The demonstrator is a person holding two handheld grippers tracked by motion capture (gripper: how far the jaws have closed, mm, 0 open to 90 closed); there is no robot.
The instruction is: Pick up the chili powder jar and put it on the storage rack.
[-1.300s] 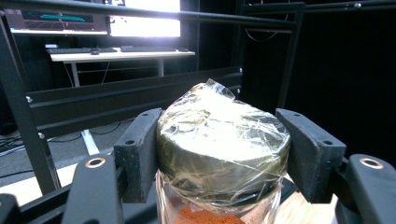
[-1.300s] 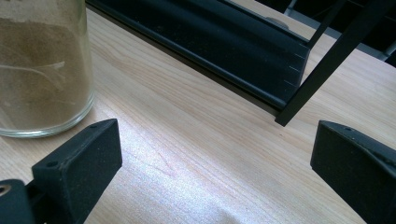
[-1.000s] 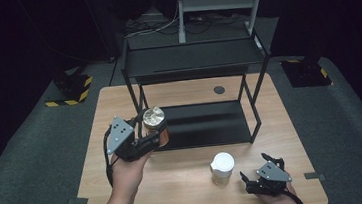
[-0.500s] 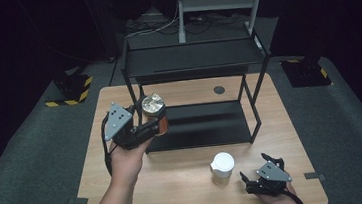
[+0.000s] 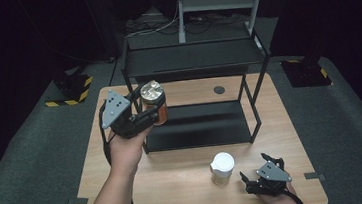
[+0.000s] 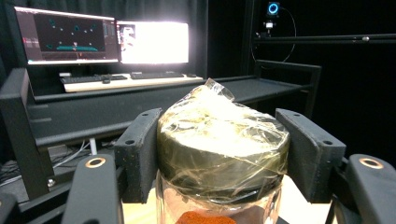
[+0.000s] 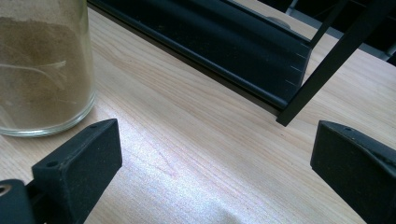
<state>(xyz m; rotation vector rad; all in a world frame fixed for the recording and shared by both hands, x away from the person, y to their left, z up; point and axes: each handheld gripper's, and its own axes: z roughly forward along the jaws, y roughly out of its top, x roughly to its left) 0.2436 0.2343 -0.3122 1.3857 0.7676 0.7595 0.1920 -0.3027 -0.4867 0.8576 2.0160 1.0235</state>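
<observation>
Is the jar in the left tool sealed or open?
Sealed: the jar, clamped between the left tool jaws, has its dark lid on, with clear film wrapped over the top.

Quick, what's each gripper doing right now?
Left gripper: shut on the plastic-wrapped jar, held in the air.
Right gripper: open, holding nothing.

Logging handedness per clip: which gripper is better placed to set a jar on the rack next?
Left. The left gripper is shut on the foil-capped jar, held up at the rack. The right gripper is open, low on the table beside the white-lidded jar.
</observation>
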